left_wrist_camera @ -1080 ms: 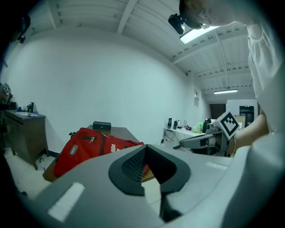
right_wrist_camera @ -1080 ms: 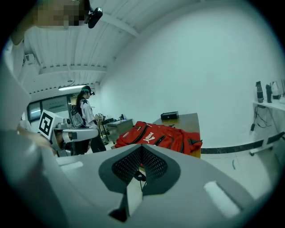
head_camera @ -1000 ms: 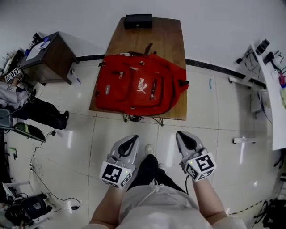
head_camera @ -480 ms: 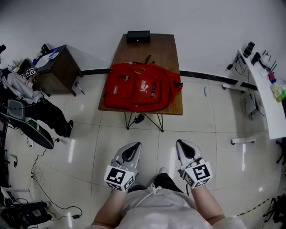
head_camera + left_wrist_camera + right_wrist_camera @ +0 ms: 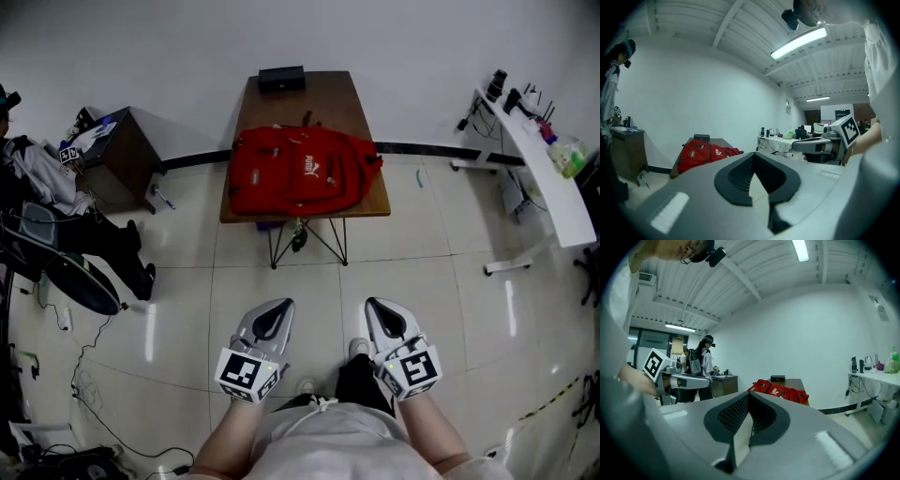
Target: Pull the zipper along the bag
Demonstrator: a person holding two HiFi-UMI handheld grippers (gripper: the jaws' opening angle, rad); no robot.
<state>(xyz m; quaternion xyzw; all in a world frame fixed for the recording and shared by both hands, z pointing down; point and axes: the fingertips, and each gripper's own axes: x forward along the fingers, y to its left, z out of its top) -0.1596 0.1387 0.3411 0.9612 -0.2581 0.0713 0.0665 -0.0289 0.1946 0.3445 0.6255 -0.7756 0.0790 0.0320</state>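
Note:
A red backpack [image 5: 302,172] lies flat on a small wooden table [image 5: 330,97] far ahead of me, well out of reach. It also shows small in the left gripper view as the red backpack [image 5: 704,153] and in the right gripper view as the red backpack [image 5: 780,391]. The zipper is too small to make out. My left gripper [image 5: 270,313] and right gripper [image 5: 384,311] are held low in front of the person's body, side by side over the tiled floor. Both are shut with nothing between their pads. The left gripper [image 5: 754,162] and right gripper [image 5: 748,401] point toward the table.
A black box [image 5: 282,79] sits at the table's far end. A dark cabinet [image 5: 123,157] stands to the left, with a person [image 5: 37,187], a black chair and floor cables near it. A white desk [image 5: 536,169] runs along the right.
The table and backpack now look smaller and farther away, as the view has backed off from them. Both grippers stay shut in front of the body.

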